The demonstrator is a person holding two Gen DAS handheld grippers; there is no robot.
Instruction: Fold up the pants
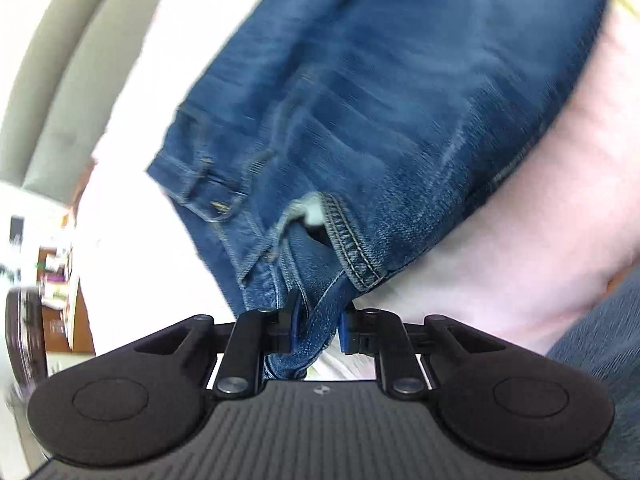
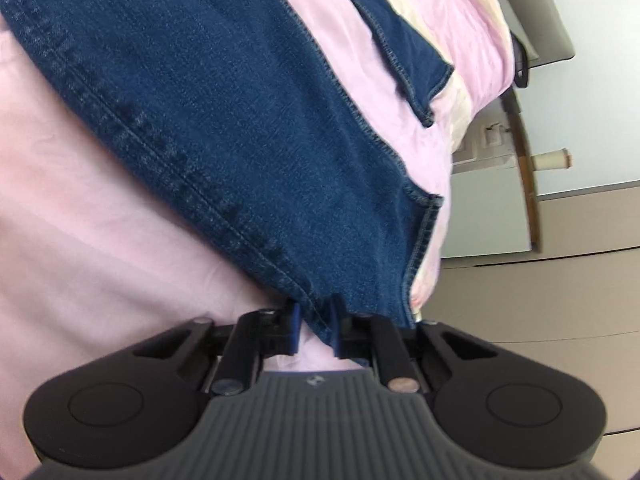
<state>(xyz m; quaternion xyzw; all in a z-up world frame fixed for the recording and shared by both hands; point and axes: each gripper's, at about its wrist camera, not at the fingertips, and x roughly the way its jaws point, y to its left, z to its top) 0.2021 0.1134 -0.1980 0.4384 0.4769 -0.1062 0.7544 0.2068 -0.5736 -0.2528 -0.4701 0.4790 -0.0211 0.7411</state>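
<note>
Blue denim pants (image 1: 392, 92) lie on a pink bedsheet (image 1: 520, 248). In the left wrist view the waistband end with belt loops and the fly faces me, and my left gripper (image 1: 318, 326) is shut on a bunched fold of denim at that end. In the right wrist view one pant leg (image 2: 208, 120) runs diagonally across the sheet (image 2: 80, 220), its side seam showing. My right gripper (image 2: 316, 330) is shut on the leg near its hemmed end. The second leg's hem (image 2: 416, 68) lies farther back on the bed.
A grey upholstered headboard or panel (image 1: 68, 92) stands at the upper left in the left wrist view, with cluttered shelves (image 1: 52, 280) beyond the bed edge. In the right wrist view the bed's edge (image 2: 444, 216) drops to white furniture (image 2: 492, 200) and a wall.
</note>
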